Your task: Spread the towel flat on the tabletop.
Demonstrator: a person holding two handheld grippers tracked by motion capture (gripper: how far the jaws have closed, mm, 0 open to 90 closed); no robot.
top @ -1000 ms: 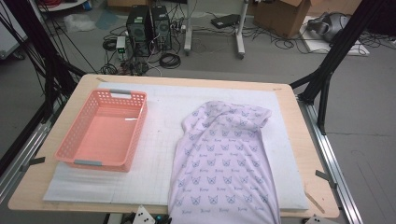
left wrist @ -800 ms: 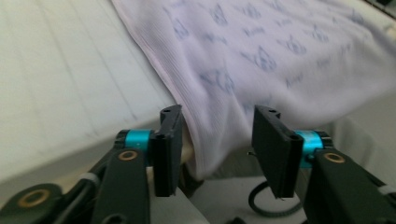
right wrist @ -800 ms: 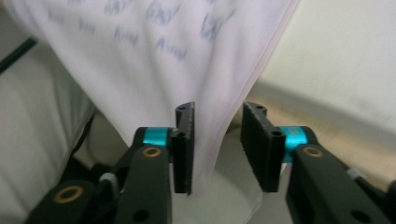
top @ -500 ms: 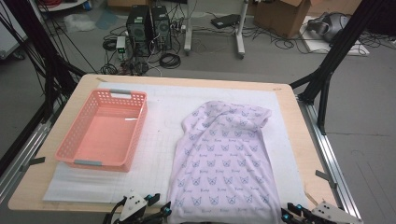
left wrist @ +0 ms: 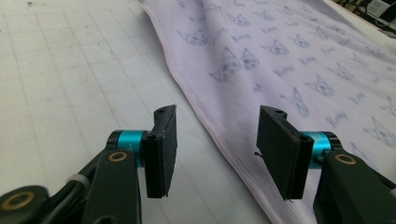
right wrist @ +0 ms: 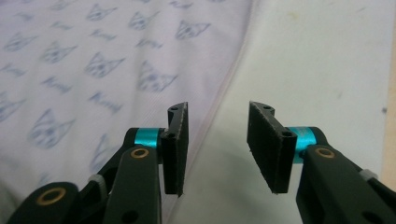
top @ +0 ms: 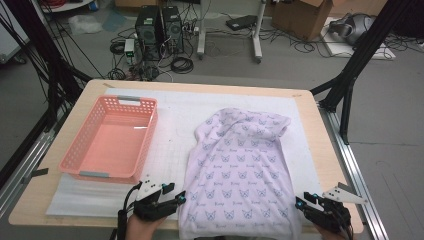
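Observation:
A lilac garment [top: 235,165] printed with cat faces lies spread flat on the white mat [top: 170,125]. My left gripper [top: 178,199] sits at the garment's near left corner, open. Its jaws have just been opening, and the hem [left wrist: 201,116] runs across the mat below the gap [left wrist: 217,116], unpinched. My right gripper [top: 301,201] is at the near right corner, also open. Its jaws have just been opening too. In the right gripper view the garment's edge [right wrist: 224,88] lies on the mat under the gap [right wrist: 218,109], with neither pad touching it.
An empty pink plastic basket [top: 148,135] stands on the mat's left half. The wooden table edge [top: 40,195] frames the mat, with metal rails beside it. Computers, cables and boxes lie on the floor beyond the far edge.
Both grippers have come up from the bottom edge toward the garment's near corners. A second ago they were barely in the picture. The garment and basket have not moved.

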